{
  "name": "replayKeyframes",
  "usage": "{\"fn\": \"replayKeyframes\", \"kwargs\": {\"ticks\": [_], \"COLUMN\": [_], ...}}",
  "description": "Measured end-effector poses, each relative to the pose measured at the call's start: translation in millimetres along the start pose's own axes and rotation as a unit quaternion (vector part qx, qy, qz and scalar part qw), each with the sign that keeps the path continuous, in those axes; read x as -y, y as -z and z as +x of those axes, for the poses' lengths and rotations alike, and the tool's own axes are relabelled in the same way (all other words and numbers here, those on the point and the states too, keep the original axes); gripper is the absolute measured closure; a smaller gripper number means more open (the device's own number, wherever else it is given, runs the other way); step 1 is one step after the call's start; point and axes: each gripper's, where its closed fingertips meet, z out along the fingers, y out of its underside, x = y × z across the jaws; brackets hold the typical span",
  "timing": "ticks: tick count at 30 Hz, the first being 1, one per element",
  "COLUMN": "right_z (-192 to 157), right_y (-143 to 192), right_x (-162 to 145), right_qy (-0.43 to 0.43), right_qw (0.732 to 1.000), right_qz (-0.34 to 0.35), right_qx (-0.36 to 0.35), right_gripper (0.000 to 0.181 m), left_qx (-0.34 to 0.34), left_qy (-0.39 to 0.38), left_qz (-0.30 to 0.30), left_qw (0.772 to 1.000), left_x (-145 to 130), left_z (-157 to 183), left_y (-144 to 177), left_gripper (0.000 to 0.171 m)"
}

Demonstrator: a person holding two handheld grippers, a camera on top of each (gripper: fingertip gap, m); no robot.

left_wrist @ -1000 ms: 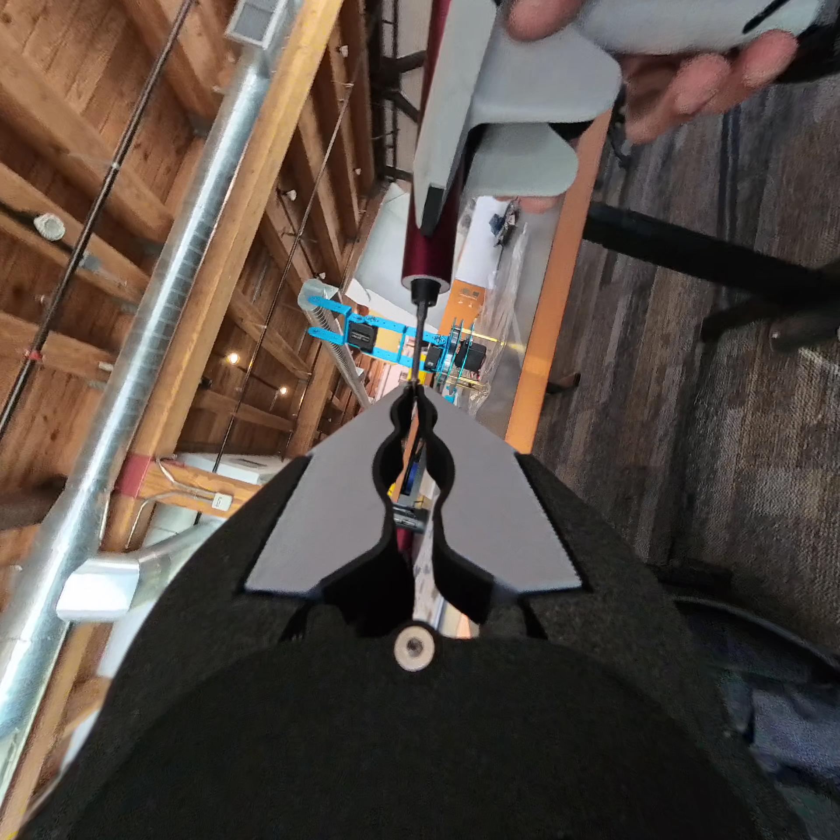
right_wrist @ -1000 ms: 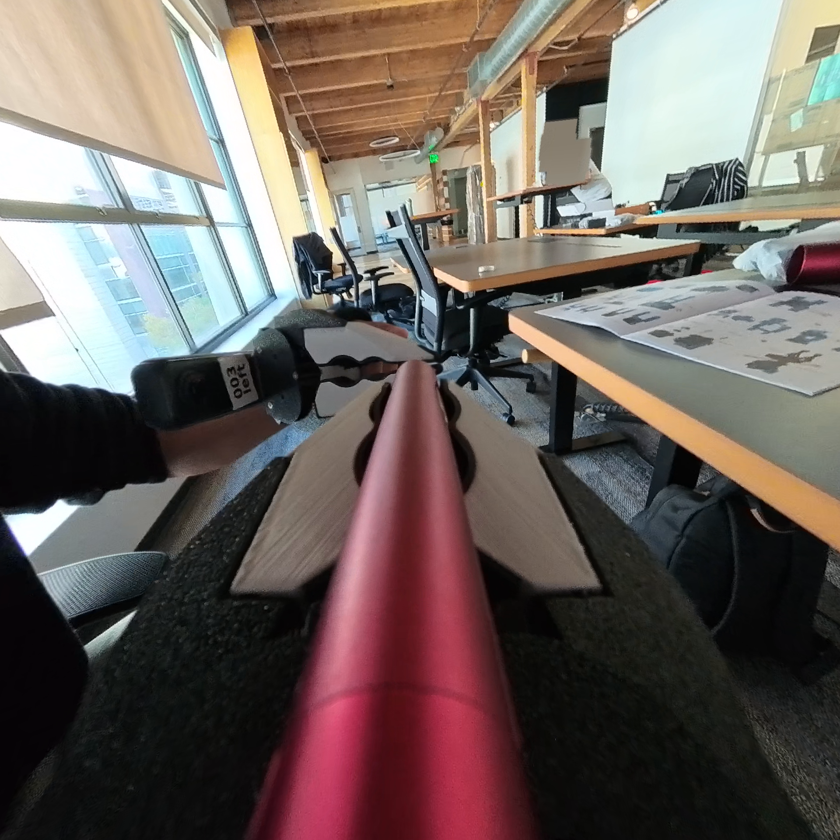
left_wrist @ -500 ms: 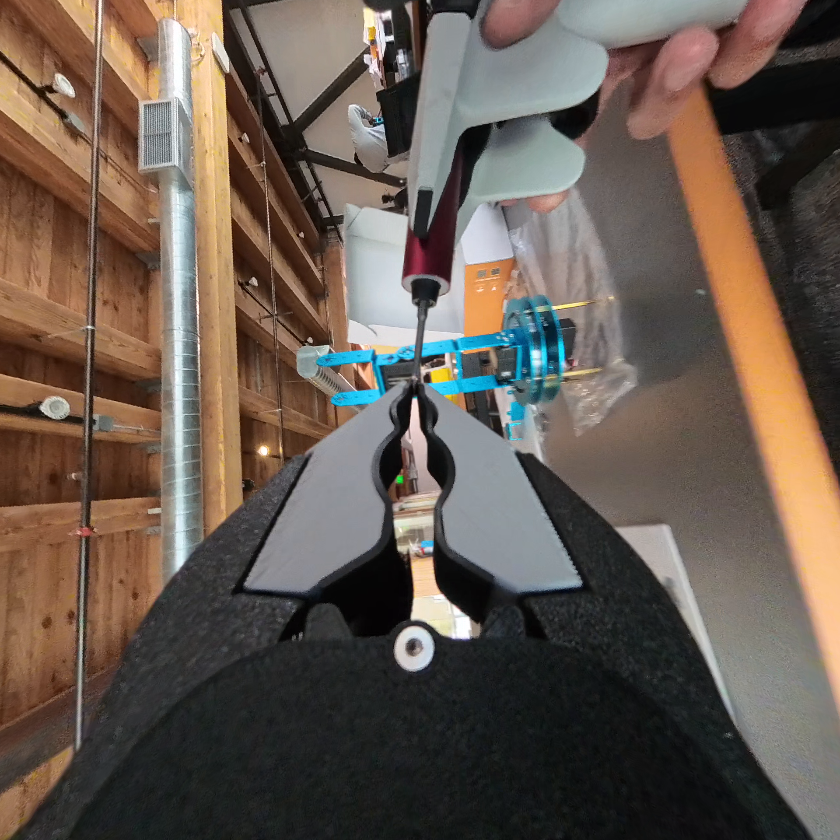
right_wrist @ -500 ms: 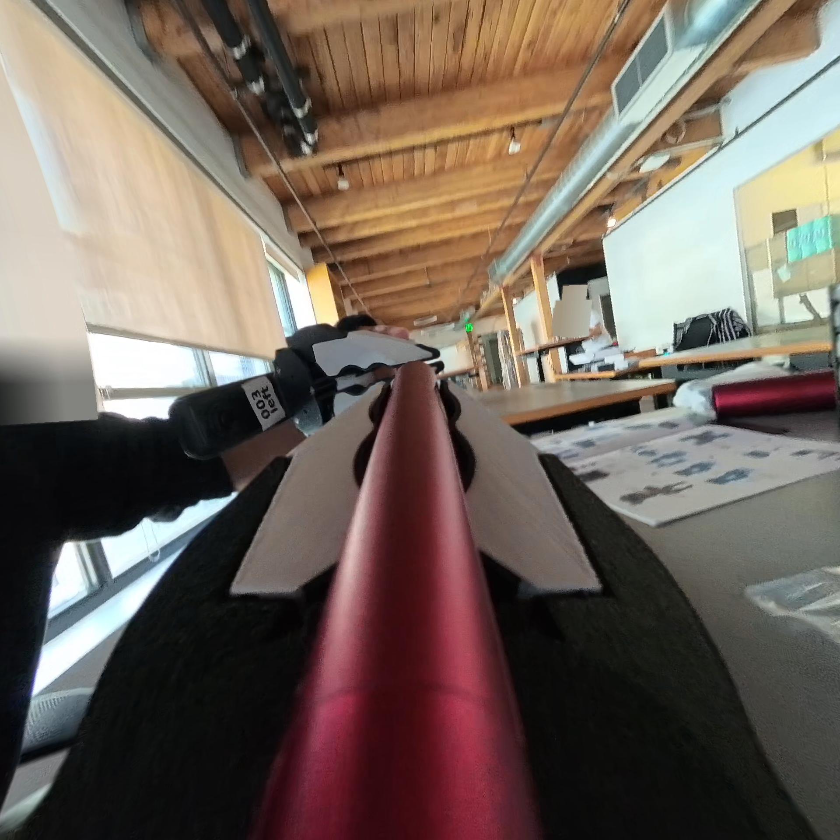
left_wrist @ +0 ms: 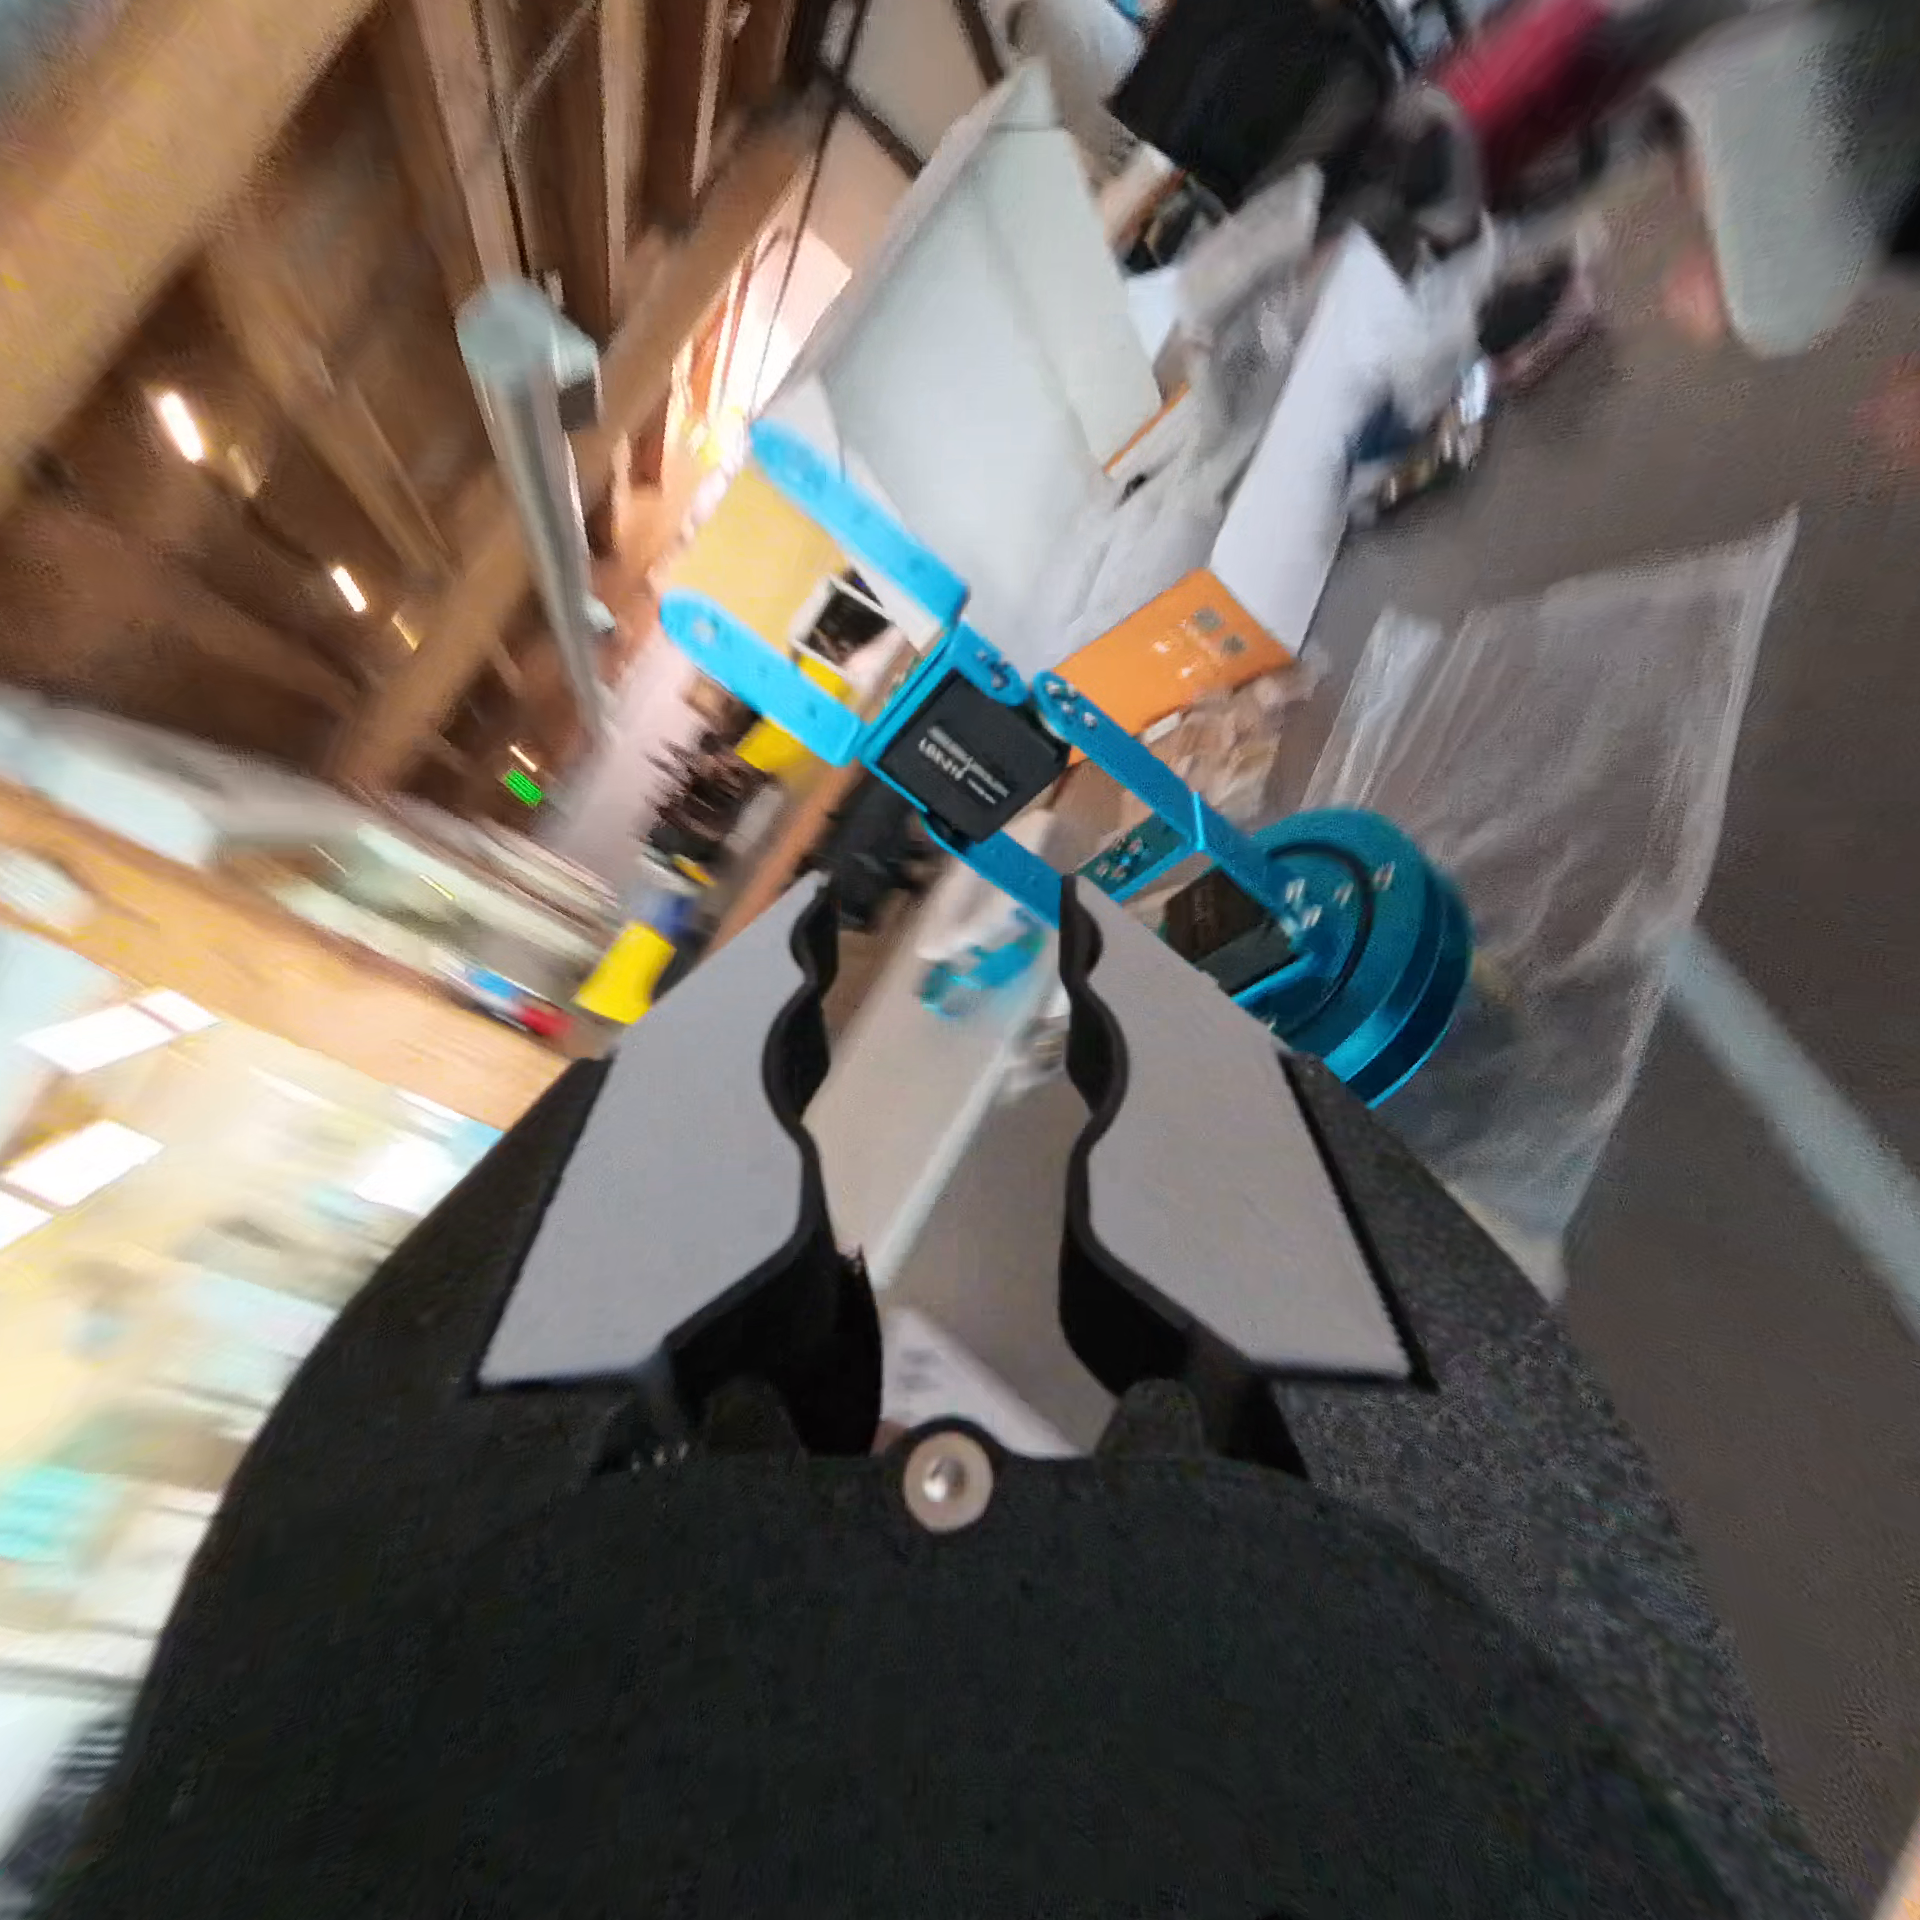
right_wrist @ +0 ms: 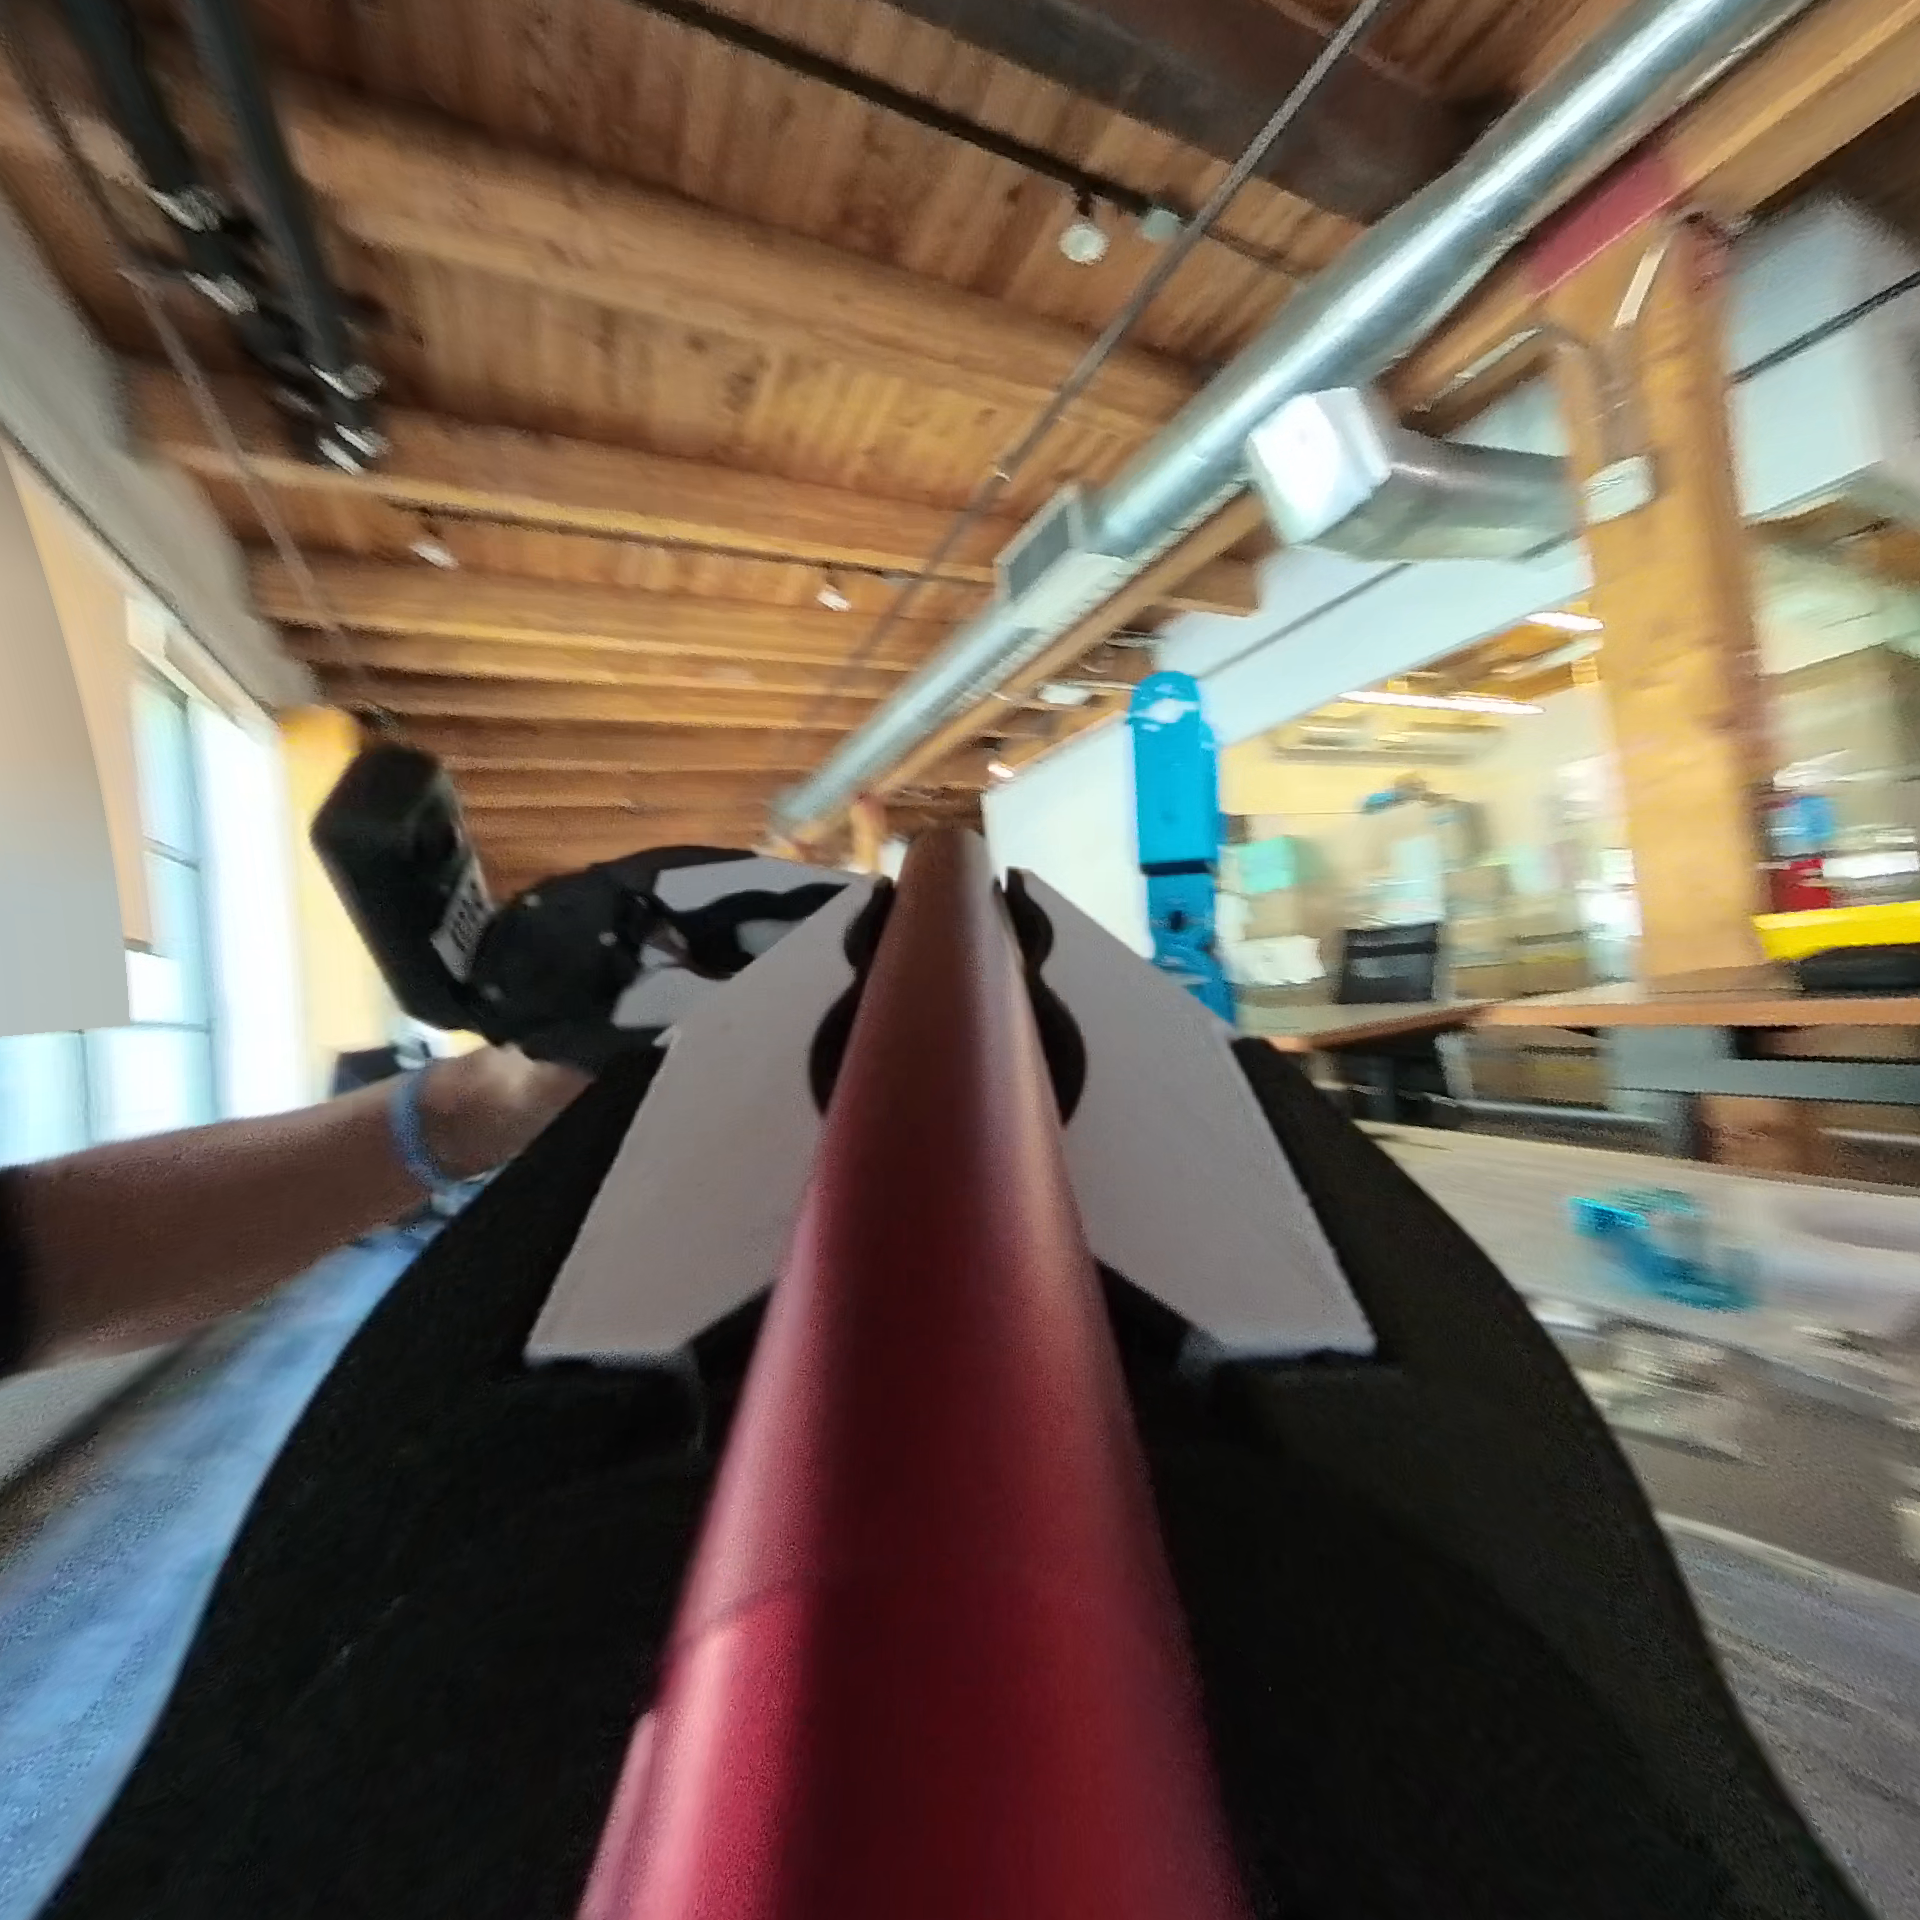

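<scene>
Left gripper (left_wrist: 940,914): jaws apart, empty; blue bracket-and-servo assembly (left_wrist: 997,748) just ahead, clear plastic bag (left_wrist: 1558,831) behind it.
Right gripper (right_wrist: 940,883): clamped on dark red screwdriver handle (right_wrist: 925,1299).

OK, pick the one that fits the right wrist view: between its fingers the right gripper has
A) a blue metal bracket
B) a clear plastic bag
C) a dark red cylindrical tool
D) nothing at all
C: the right gripper is shut on the dark red cylindrical tool, which runs lengthwise between its fingers from the bottom of the view past their tips.
</scene>
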Motion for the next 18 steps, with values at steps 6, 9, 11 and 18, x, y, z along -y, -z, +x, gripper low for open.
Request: {"fn": "replayKeyframes", "kwargs": {"ticks": [6,9,11,18], "right_z": [37,43,46,43], "right_y": [-16,-19,-19,-18], "right_x": [-25,-34,-36,-44], "right_qy": [0.125,0.151,0.168,0.154], "right_qw": [0.987,0.983,0.980,0.984], "right_qz": [-0.074,-0.078,-0.074,-0.054], "right_qx": [-0.063,-0.068,-0.075,-0.073], "right_gripper": [0.161,0.160,0.161,0.160], "left_qx": [-0.090,-0.108,-0.118,-0.141], "left_qy": [0.362,0.384,0.372,0.368], "left_qz": [0.046,0.088,0.101,0.114], "left_qw": [0.927,0.913,0.915,0.912], "left_x": [-27,-24,-24,-35], "left_z": [8,17,24,37], "left_y": [-68,-88,-96,-112], "left_gripper": [0.077,0.071,0.067,0.081]}}
